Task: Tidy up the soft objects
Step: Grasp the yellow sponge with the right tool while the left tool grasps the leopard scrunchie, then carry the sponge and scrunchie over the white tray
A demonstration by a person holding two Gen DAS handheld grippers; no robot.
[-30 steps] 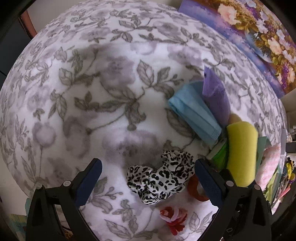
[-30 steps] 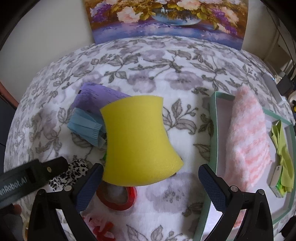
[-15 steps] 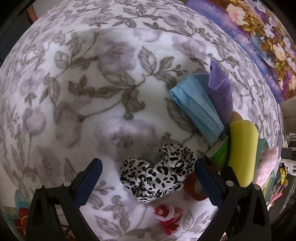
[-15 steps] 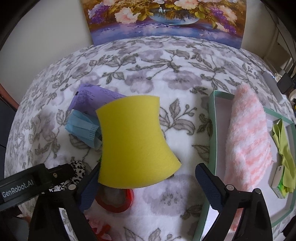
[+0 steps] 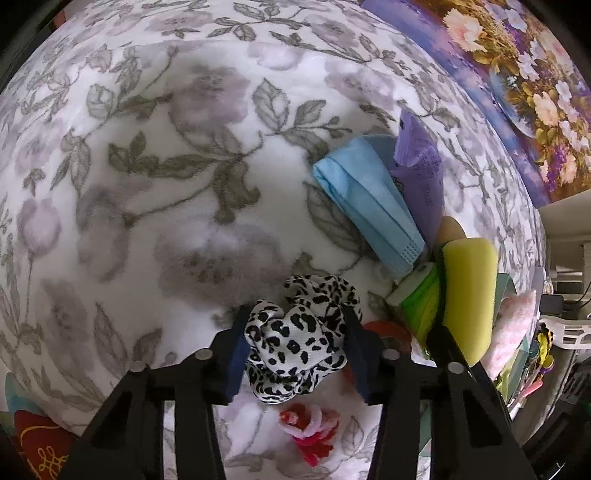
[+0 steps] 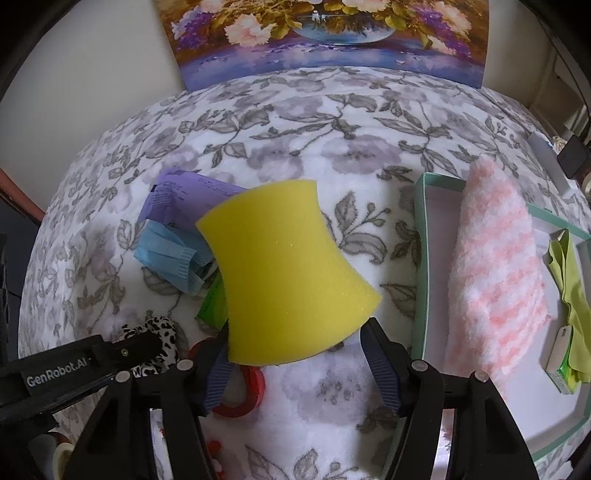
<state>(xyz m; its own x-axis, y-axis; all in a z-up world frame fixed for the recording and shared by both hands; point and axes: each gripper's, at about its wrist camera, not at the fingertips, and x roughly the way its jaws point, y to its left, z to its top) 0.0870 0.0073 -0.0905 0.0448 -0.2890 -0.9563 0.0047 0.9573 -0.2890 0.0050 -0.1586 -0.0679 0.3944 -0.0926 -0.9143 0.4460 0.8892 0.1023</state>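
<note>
Both jaws have just closed: the left gripper now pinches the leopard scrunchie at 6 o'clock, the right gripper the yellow sponge (tray at 3 o'clock), so both look ready to lift.

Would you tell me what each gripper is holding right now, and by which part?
Left gripper pinches the leopard scrunchie across its bunched middle; right gripper clamps the yellow sponge by its near edge.

Left wrist view looks steeply down along its fingers, close over the floral blanket. Right wrist view faces forward toward the painting, also close. Both share the yellow sponge, blue mask and leopard scrunchie.
</note>
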